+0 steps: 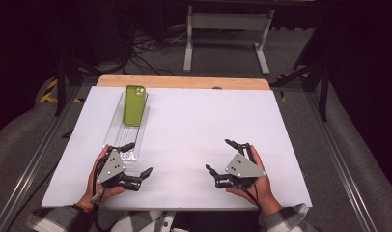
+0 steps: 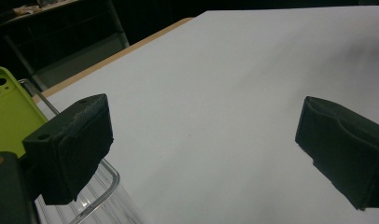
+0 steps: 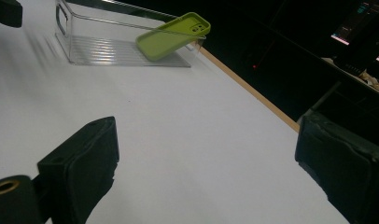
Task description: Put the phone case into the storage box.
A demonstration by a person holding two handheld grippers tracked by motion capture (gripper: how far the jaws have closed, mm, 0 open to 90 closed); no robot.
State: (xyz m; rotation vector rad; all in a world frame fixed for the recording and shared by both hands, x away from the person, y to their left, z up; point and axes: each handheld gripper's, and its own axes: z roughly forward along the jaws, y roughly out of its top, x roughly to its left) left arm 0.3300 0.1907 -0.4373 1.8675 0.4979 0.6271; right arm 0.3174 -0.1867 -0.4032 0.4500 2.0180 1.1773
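A: Start big. What carries everything?

B: The white table (image 1: 194,140). Both hands rest at its near edge, and the middle between them is bare.

A: Next down in size?

B: The clear plastic tray (image 1: 118,137) on the left side, running away from the person. Its near end sits just beside the left claw (image 1: 135,159); in the left gripper view, the tray's rim (image 2: 101,189) curves right under one black pad.

A: And the thing to be handled?

B: The green phone (image 1: 134,105), camera side up. It leans on the tray's far end, tilted, its upper end propped over the far wall, as the right gripper view (image 3: 173,36) shows plainly.

A: How do the claws stand?

B: The left is spread wide and holds nothing. The right claw (image 1: 226,157) is likewise wide and empty, well apart from the tray.

A: So which one goes?

B: I'd judge the left, since it is nearest. Reach forward along the tray, keep the pads wide until they straddle the phone's long edges, then close across its width.

A: What needs care?

B: The tilt. Pushing on the raised end could slide the phone off the wall. Match the claw to its slope, grip near the middle, and lift straight up so the light tray isn't dragged along.
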